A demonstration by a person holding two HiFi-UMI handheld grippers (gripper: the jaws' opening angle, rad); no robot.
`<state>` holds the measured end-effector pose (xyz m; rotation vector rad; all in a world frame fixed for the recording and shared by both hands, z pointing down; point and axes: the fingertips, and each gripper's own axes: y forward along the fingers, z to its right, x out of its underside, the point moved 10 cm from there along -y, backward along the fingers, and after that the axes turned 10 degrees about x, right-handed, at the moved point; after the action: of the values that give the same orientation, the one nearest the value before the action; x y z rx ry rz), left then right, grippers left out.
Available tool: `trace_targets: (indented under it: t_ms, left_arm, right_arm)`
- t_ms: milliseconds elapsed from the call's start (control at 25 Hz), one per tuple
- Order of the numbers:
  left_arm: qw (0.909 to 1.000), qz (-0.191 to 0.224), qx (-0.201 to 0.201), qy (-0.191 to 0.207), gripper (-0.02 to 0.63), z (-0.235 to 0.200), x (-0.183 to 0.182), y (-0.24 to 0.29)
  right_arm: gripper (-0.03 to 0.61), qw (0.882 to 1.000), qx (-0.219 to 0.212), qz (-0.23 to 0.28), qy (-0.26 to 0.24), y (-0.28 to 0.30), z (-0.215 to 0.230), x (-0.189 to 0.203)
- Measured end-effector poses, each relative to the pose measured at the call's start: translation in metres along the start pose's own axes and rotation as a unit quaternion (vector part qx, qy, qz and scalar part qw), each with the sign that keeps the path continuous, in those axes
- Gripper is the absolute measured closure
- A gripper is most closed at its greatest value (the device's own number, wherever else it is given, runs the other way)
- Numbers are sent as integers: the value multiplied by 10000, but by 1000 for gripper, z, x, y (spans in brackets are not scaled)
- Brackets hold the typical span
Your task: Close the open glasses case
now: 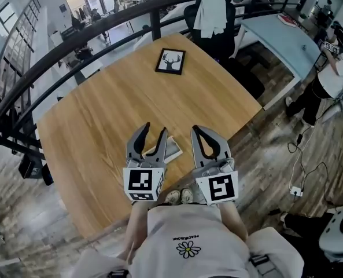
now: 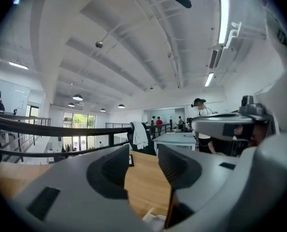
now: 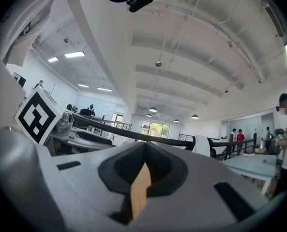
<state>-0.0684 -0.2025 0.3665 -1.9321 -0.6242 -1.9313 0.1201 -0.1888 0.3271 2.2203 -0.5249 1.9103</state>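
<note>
The glasses case [image 1: 172, 149] is a pale, flat, oblong thing near the front edge of the round wooden table [image 1: 113, 114]. My left gripper [image 1: 154, 130] hovers over its left part and hides much of it. The jaws stand open and level, and the pads do not press on the case. A white corner of the case [image 2: 153, 220] shows low between the jaws in the left gripper view. I cannot tell how its lid stands. My right gripper [image 1: 196, 130] is just right of the case, apart from it. Its fingertips [image 3: 144, 151] meet with nothing between them.
A black-framed deer picture [image 1: 170, 61] lies at the table's far side. A black railing [image 1: 73, 45] curves behind the table, with a chair draped in white cloth [image 1: 209, 7] beyond it. A pale blue desk [image 1: 275, 36] and a person [image 1: 333, 74] are at the right.
</note>
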Motion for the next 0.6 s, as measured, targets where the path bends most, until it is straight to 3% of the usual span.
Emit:
trace_targets:
  t_ms: [320, 600]
  left_arm:
    - [9939, -920, 116, -593, 360, -7, 69, 13]
    - [9830, -1562, 123, -959, 342, -11, 119, 19]
  right_arm:
    - [572, 9996, 83, -278, -25, -3, 2, 13]
    - [572, 9989, 138, -448, -41, -4, 2, 17]
